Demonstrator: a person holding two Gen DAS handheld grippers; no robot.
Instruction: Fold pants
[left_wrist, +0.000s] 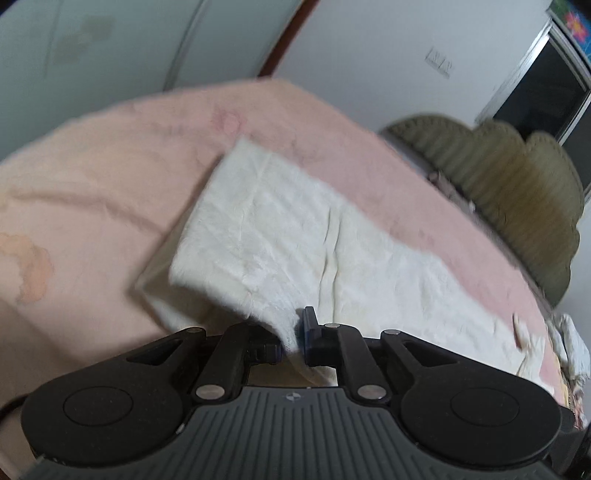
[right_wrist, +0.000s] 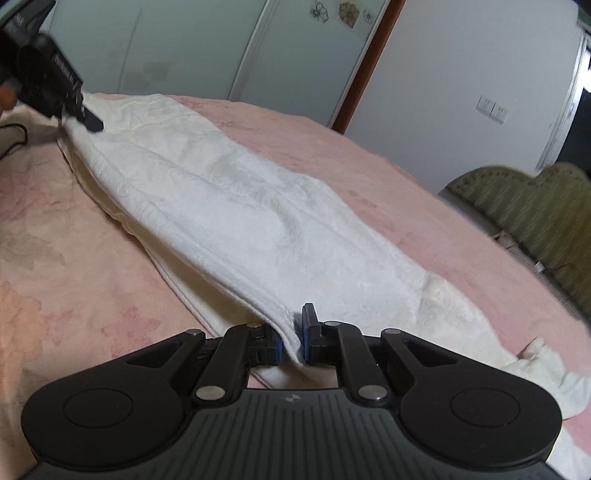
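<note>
White pants (right_wrist: 236, 206) are laid lengthwise on a bed covered with a pink blanket (right_wrist: 369, 173). The fabric is already doubled: two layers are seen along the near edge in the right wrist view, and a lower layer peeks out under the upper one at the far end in the left wrist view. So the legs are judged to be laid one on the other, lengthwise fold done.

The right gripper (right_wrist: 292, 341) is clenched on the near edge of the pants, cloth pinched between its blue pads (right_wrist: 308, 332). The left gripper (left_wrist: 292, 338) has cloth between its jaws too; the pads appear to press on it, so it is taken as gripping an edge at the other end of the garment. In the right wrist view the left gripper (right_wrist: 88, 120) is seen at the far upper left, touching the end of the pants there, with part of a hand behind it.

The gripped edges are slightly raised; the rest of the garment rests on the blanket. One end at the lower right of the right wrist view is crumpled and trails off, not squared.

Left to do, as judged: the crosswise fold, one end brought over the other, then smoothing. No crosswise fold is seen yet. Roughly half of the task is judged done.

A green headboard (left_wrist: 509, 177) stands beyond the bed, wardrobe doors (right_wrist: 184, 48) behind.
</note>
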